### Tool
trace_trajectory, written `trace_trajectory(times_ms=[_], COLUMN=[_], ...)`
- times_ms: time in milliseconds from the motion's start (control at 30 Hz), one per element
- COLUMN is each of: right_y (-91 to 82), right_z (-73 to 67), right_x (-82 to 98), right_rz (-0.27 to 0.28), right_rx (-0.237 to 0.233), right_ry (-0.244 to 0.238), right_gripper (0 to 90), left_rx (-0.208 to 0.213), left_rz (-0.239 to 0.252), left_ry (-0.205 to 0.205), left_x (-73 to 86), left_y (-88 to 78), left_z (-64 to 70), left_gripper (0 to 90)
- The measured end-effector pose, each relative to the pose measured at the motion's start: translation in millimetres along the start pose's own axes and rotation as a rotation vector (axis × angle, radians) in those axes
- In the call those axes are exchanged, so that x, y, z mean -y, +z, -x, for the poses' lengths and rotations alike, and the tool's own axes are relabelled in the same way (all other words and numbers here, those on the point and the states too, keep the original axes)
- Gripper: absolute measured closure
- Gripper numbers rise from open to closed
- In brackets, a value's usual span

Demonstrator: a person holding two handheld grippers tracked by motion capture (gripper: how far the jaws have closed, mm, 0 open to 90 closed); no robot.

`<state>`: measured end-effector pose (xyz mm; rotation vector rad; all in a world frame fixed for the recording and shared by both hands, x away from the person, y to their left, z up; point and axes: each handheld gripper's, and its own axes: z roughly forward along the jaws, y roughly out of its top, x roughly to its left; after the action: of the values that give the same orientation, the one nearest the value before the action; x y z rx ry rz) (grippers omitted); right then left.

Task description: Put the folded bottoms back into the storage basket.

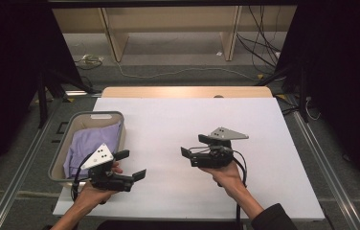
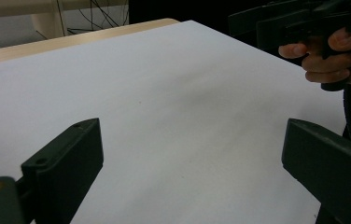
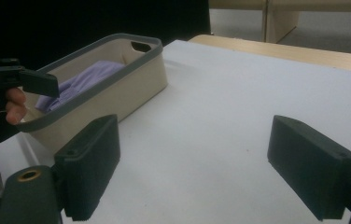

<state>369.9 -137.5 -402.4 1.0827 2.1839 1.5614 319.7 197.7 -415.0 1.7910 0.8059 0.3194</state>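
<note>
Left gripper point(image 1: 131, 164): jaws spread, empty, held low at 7 o'clock beside the basket point(image 1: 61, 158), apparently ready to reach in.
Right gripper point(image 1: 193, 145): jaws spread, empty, hovering mid-tabletop point(image 1: 168, 124), facing the basket.
Purple cloth point(image 1: 89, 143): bunched inside the basket at 9 o'clock, untouched.

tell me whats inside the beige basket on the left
A crumpled lilac cloth lies inside the basket, covering most of its floor. Whatever may sit beneath the cloth is hidden.

Purple cloth point(image 1: 89, 143) in basket point(image 1: 83, 118)
</note>
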Motion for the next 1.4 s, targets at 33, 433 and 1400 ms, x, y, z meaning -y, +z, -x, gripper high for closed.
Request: trace_trajectory(times_ms=[33, 433, 1400], right_y=[-2.0, -26.4, -60.7], right_z=[0.1, 1.5, 9.1], right_x=[1.1, 12.7, 33.8], right_rz=[0.002, 0.016, 0.053], right_rx=[0.001, 0.028, 0.057], right_ry=[0.001, -0.036, -0.052], right_gripper=[18.0, 17.4, 16.6], left_rx=[0.001, 0.006, 0.018], left_rz=[0.000, -0.007, -0.020], left_ry=[0.002, 0.017, 0.027], left_x=[0.0, 1.0, 2.9], left_y=[-0.1, -0.2, -1.6], left_z=[0.2, 1.6, 4.0], left_gripper=[5.2, 4.0, 1.4])
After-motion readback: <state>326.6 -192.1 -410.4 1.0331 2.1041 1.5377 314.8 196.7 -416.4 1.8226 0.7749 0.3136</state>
